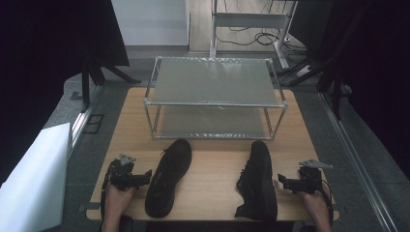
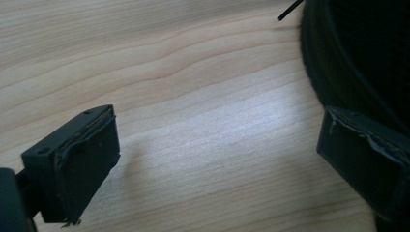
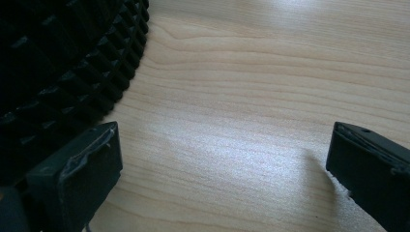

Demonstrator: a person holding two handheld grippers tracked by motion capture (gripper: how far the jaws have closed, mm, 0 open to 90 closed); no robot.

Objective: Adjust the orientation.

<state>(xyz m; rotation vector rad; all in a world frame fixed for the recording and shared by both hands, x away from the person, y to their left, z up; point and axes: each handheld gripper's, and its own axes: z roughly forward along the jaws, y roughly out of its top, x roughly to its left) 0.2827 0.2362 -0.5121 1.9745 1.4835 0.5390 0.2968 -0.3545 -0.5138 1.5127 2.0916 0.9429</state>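
A: Resting left gripper (image 1: 146, 174) on table (image 1: 212, 159), jaws spread wide, nothing between; left shoe (image 1: 168, 177) lying just beside.

B: Noting right shoe (image 1: 256, 182) tipped on its side, right gripper (image 1: 281, 181) spread, empty. Advising squaring up, straddling each shoe's side before closing.

Lab, dark curtains (image 1: 43, 43), floor cables (image 1: 251, 36)

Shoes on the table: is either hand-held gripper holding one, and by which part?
Neither. The left hand-held gripper and right hand-held gripper are open beside the left shoe and right shoe.
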